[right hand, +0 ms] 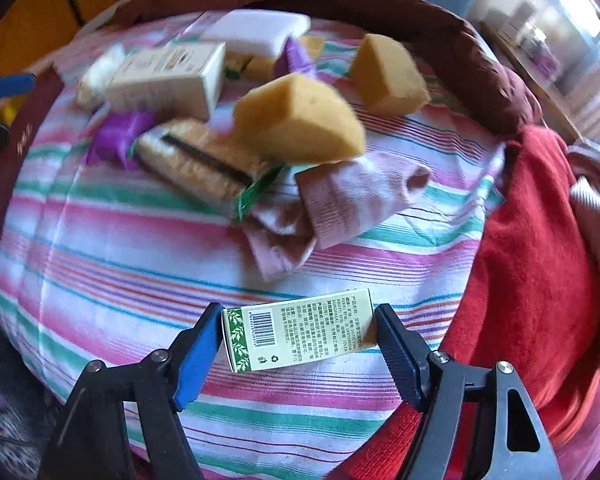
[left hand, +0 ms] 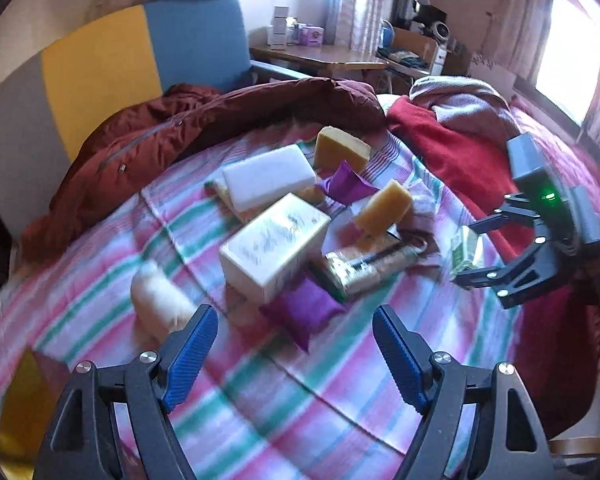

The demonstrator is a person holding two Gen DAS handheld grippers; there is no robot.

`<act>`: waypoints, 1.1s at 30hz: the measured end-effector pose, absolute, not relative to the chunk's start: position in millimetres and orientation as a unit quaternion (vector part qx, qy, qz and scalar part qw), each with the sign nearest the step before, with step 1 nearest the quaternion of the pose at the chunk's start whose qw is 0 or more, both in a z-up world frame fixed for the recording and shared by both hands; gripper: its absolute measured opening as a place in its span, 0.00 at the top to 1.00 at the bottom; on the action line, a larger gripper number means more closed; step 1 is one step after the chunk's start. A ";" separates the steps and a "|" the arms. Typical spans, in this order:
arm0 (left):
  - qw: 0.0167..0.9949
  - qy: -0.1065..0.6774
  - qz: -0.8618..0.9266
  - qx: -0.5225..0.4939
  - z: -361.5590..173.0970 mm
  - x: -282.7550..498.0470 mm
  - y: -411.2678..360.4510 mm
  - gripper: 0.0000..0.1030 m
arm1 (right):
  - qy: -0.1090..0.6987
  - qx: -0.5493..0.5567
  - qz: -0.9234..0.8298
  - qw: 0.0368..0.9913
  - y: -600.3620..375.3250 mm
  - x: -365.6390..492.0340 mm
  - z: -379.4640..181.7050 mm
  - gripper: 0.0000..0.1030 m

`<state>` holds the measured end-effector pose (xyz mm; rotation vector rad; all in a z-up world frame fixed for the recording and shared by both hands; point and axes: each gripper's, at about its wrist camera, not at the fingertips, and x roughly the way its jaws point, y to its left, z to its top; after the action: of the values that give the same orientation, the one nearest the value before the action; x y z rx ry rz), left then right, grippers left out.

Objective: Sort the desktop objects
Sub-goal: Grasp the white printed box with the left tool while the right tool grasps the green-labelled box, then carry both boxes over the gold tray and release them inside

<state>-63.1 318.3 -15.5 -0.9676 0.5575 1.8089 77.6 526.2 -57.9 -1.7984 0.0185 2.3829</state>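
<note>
The right gripper [right hand: 298,340] points steeply down at the pink, green and white striped bedsheet [right hand: 112,264]; between its blue ribbed fingers [right hand: 198,350] lies a small cream-and-green cardboard box printed with a barcode and a leaf border [right hand: 300,334]; the box spans the gap lengthwise, its left end against the left pad and its right end at the right pad, so the jaws hold it at a middling width. In the left wrist view the same box [left hand: 466,254] shows between the black fingers of that gripper [left hand: 474,250], just above the sheet at the right edge of the pile.

The left gripper [left hand: 294,354] hangs over the sheet with its jaws spread wide and nothing between them; just beyond its fingertips lies a purple satin sachet [left hand: 304,310], and near the left finger a cream roll of soft fibre [left hand: 160,298].

Beyond the held box the pile sits further up the sheet: a folded pale pink sock [right hand: 340,204] nearest; a yellow foam sponge wedge [right hand: 300,120] resting on a packet of biscuits in clear wrap with a green end [right hand: 204,164]; a second yellow sponge block [right hand: 388,76] apart to the right; a large cream cardboard carton [right hand: 168,78] and a white foam block [right hand: 256,32] behind. A red fleece blanket [right hand: 528,248] lies at the right of the held box; a maroon padded jacket [left hand: 148,140] curls round the far side.
</note>
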 end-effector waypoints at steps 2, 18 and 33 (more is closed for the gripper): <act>0.488 0.242 0.738 -0.398 -19.1 -69.3 330.6 0.21 | 0.032 -0.588 0.803 0.086 532.8 82.3 -52.6 0.26; 0.507 0.307 0.687 -0.420 -65.1 -115.4 403.4 0.22 | 0.108 -0.567 0.814 0.069 532.4 82.9 -54.0 0.26; 0.512 0.307 0.689 -0.410 -80.2 -106.7 413.4 0.49 | 0.118 -0.567 0.812 0.075 540.8 76.8 -59.8 0.26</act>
<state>-106.7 413.4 -80.2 -0.9858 0.7381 1.6582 76.8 540.8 -59.8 -1.7011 0.3526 2.4361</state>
